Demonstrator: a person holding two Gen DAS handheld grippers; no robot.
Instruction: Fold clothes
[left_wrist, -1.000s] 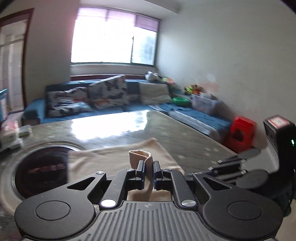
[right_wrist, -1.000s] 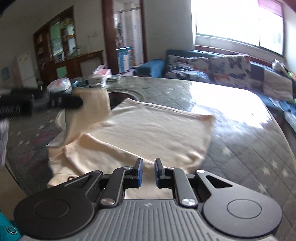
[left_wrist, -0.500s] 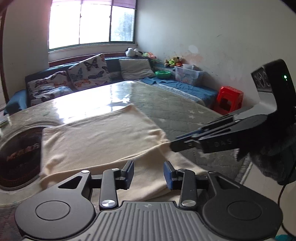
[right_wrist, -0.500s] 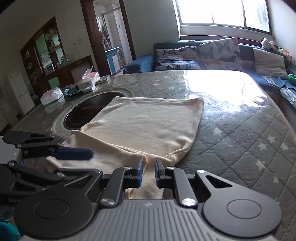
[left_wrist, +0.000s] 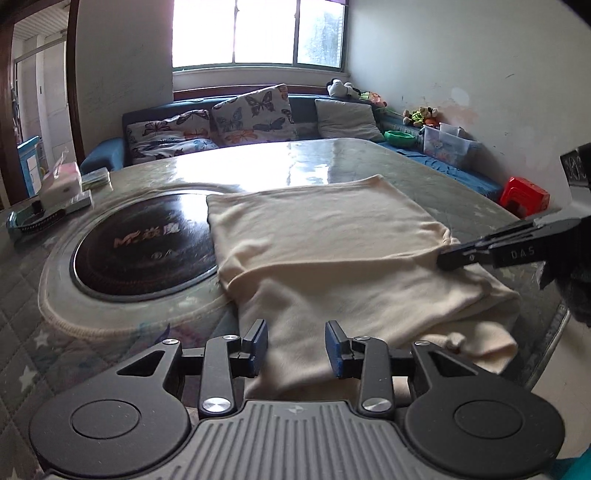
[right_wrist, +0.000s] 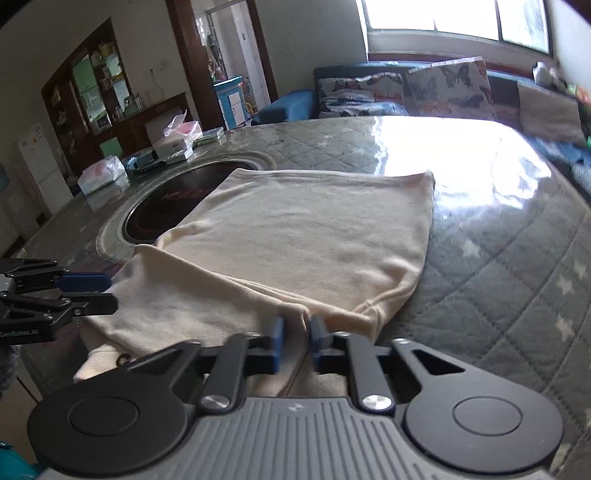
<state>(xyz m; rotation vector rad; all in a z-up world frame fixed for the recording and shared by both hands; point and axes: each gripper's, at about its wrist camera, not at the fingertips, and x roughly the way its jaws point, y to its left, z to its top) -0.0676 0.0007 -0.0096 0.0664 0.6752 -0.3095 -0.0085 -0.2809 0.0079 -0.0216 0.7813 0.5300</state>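
A cream garment (left_wrist: 332, 251) lies folded over on the table, its far part flat and its near edge bunched at the table's front. It also shows in the right wrist view (right_wrist: 295, 236). My left gripper (left_wrist: 296, 349) is open and empty, just above the garment's near edge; it also shows in the right wrist view (right_wrist: 85, 291) at the left. My right gripper (right_wrist: 294, 345) has its jaws a little apart around a fold of the garment, loosening. It shows in the left wrist view (left_wrist: 458, 256) at the garment's right edge.
A round black hotplate (left_wrist: 144, 243) is set in the quilted table (right_wrist: 498, 258), partly under the garment. Tissue boxes and small items (right_wrist: 173, 144) stand at the far left. A sofa with cushions (left_wrist: 240, 122) lies beyond. A red stool (left_wrist: 524, 195) stands to the right.
My left gripper let go of the garment fold, opened and pulled back. The lifted part was laid down flat. My right gripper's jaws have parted slightly.
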